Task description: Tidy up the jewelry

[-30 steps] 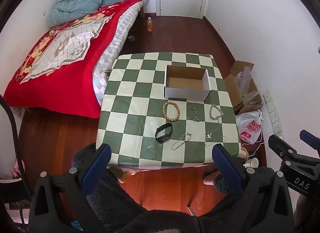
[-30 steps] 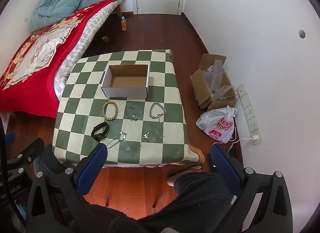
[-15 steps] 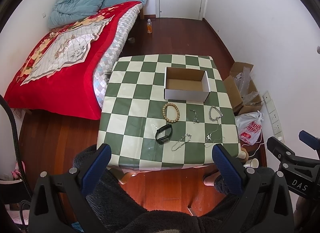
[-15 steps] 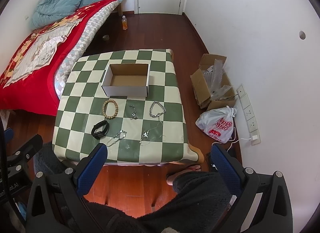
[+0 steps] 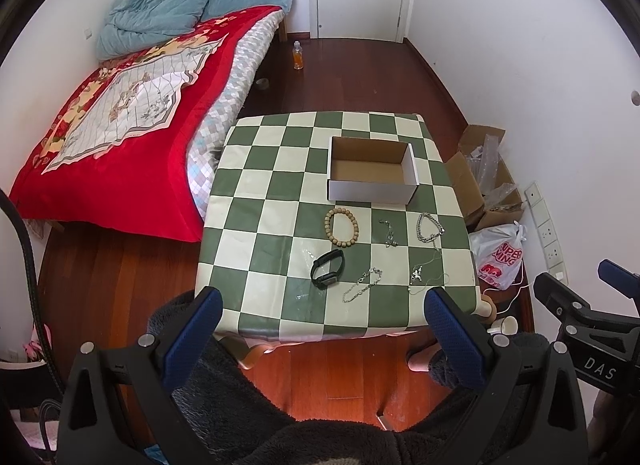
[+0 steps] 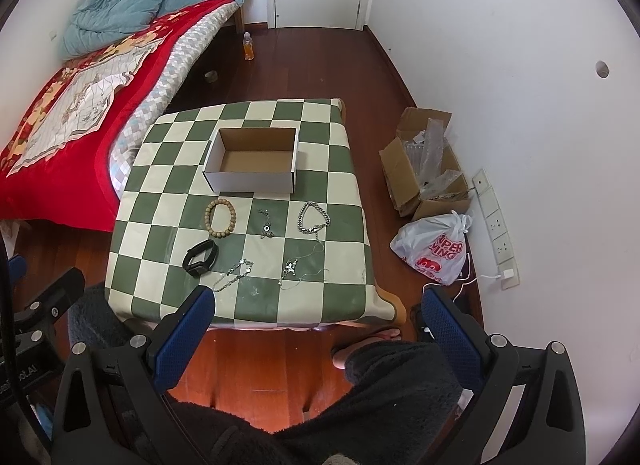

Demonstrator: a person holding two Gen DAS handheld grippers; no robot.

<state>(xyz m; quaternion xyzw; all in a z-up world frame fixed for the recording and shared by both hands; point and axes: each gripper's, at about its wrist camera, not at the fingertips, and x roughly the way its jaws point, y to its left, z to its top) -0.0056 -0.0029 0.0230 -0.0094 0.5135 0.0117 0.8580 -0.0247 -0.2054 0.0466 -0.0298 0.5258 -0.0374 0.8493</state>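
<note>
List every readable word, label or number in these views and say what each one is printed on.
"SUPER MING", partly creased: red print on the white plastic bag on the floor right of the table.
"DAS": white letters on the right tongs' black frame, seen from the left wrist view; the rest is cut off.
Upside-down white lettering on the left tongs' frame, in the right wrist view: not legible.
Cardboard box: no print visible.
</note>
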